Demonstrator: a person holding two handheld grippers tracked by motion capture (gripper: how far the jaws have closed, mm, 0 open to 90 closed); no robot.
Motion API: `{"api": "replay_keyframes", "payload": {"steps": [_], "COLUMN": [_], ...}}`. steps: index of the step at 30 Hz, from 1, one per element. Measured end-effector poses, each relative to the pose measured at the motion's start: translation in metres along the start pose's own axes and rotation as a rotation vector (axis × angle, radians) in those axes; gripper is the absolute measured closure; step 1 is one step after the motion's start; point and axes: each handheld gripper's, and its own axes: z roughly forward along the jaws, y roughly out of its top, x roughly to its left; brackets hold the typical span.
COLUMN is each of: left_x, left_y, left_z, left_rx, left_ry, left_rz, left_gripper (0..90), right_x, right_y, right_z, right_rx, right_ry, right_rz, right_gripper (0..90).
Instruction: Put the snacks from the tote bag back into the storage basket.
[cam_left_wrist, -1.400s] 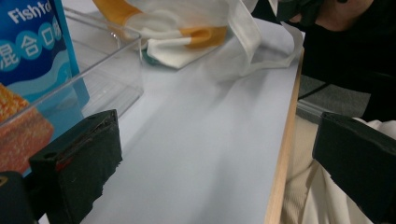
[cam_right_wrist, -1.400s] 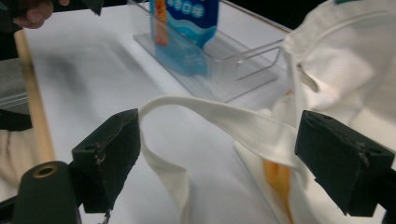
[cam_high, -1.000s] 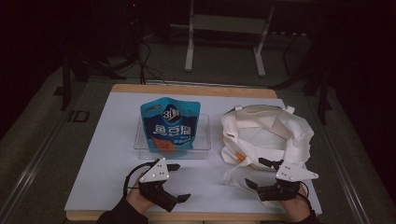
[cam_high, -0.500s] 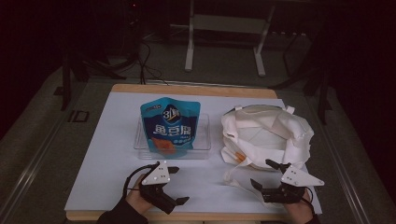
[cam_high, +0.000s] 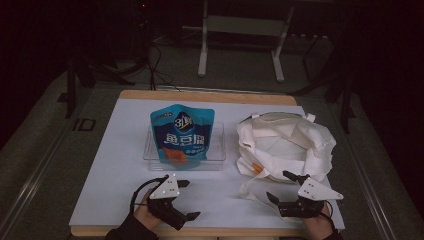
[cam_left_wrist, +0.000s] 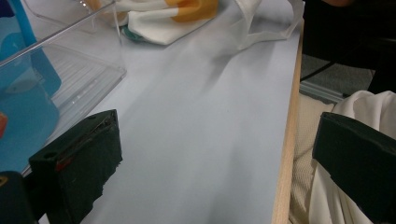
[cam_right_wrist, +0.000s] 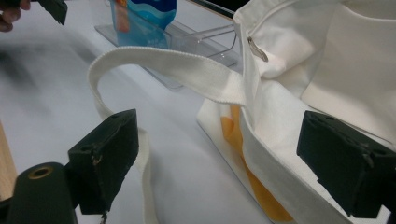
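White canvas tote bag (cam_high: 285, 145) slumped on the table (cam_high: 115, 165), mouth open, orange patch low on its front. Just beside the bag, on its left in the high view — a clear plastic tray (cam_high: 212, 155) holding an upright blue snack pouch (cam_high: 182, 134), tray and bag apart by a narrow strip of bare top. From the bag's front lower corner, a white strap (cam_right_wrist: 173, 65) looping out over the table, arched up off the surface in the right gripper view.

Right gripper (cam_high: 285, 189) low at the bag's near edge, jaws spread wide — one beside the strap loop, the other against the bag's front panel, nothing pinched. Left gripper (cam_high: 186, 199) farther from the bag, in front of the tray near the table's front edge, jaws likewise wide apart and empty, hand wrapped round its body, angled toward the bag.
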Motion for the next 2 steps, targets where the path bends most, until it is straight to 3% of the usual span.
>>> {"api": "replay_keyframes", "payload": {"steps": [2], "left_x": [-0.0009], "left_y": [0.0003], "left_z": [0.0004], "left_rx": [0.000], "left_ry": [0.000], "left_rz": [0.004], "left_gripper": [1.6], "right_x": [0.0001], "right_y": [-0.0006], "right_z": [0.0003], "right_rx": [0.002], "right_ry": [-0.002], "right_rz": [-0.002], "right_gripper": [12.9]}}
